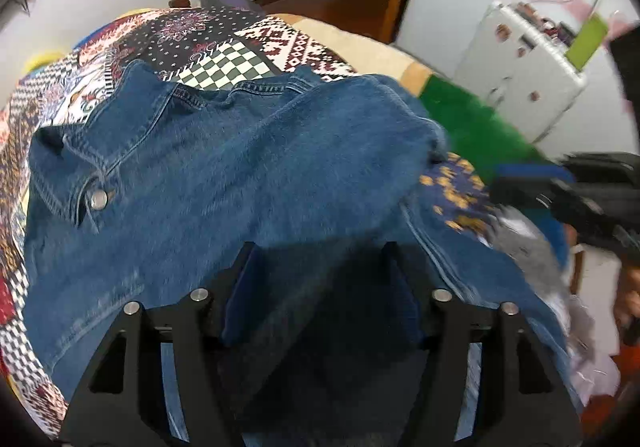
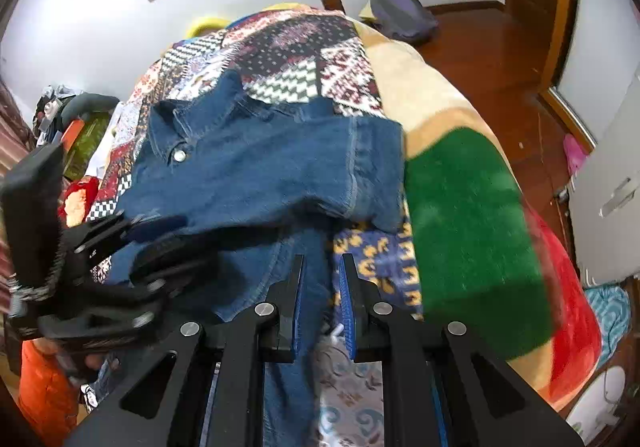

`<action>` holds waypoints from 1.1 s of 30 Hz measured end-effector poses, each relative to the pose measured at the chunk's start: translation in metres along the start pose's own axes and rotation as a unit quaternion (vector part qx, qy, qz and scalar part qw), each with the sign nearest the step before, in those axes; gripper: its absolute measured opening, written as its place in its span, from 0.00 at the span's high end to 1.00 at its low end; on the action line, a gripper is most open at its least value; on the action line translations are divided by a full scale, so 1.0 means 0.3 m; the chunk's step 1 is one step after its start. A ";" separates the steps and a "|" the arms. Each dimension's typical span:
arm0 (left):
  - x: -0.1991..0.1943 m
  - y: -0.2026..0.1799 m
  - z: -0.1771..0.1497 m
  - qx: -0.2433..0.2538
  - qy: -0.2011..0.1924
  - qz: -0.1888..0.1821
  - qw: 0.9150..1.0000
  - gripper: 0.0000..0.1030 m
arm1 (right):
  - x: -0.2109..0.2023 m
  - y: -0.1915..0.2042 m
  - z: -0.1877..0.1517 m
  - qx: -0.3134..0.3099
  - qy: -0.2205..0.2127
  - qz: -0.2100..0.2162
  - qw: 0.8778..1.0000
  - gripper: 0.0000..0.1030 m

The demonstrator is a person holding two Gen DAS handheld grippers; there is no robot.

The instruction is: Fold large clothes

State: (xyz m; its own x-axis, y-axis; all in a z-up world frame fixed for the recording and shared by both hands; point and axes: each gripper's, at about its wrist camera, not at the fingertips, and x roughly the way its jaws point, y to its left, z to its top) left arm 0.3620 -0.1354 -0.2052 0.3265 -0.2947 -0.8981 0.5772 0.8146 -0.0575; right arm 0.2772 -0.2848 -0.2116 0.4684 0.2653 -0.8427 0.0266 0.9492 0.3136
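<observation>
No readable text, label, brand, number or sign appears in either wrist view. The patchwork quilt (image 1: 248,43) carries only checks and geometric motifs, the blue denim jacket (image 1: 224,175) shows a plain metal snap, and the small marks on the white cabinet (image 1: 524,59) are too blurred to read.

Left tongs (image 1: 320,279) point steeply down, jaws apart; right tongs (image 2: 322,271) nearly closed.

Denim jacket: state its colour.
The denim jacket is mid-blue with lighter stitching and a silver snap; clearest in the right wrist view.
</observation>
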 end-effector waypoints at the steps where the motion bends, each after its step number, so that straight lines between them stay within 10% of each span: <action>1: 0.014 0.000 0.016 -0.002 -0.001 0.002 1.000 0.58 | 0.004 -0.008 -0.007 -0.002 0.004 -0.002 1.000 0.88; 4: 0.020 0.013 0.067 -0.013 -0.008 0.002 1.000 0.88 | 0.024 -0.016 -0.020 -0.015 0.015 -0.015 1.000 0.88; 7: -0.023 0.039 0.111 -0.030 -0.042 0.015 0.999 0.94 | 0.046 -0.009 -0.016 -0.028 0.020 -0.025 0.999 0.88; 20: -0.418 0.272 0.025 -0.104 -0.180 0.069 0.976 0.96 | 0.165 0.166 0.070 -0.086 0.016 -0.011 0.996 0.88; 31: -0.263 0.558 -0.457 -0.259 -0.079 0.081 0.959 0.81 | 0.246 0.160 0.007 -0.156 0.021 -0.088 0.984 0.80; 33: -0.249 0.569 -0.534 -0.280 -0.077 0.080 0.954 0.77 | 0.254 0.165 0.002 -0.165 0.020 -0.113 0.980 0.48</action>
State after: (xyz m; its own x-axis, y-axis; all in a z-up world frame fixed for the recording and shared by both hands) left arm 0.3161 0.1057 -0.2177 0.5077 -0.1785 -0.8429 0.0342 0.9817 -0.1872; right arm 0.3147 -0.2177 -0.2601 0.4479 0.0430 -0.8930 -0.1642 0.9858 -0.0349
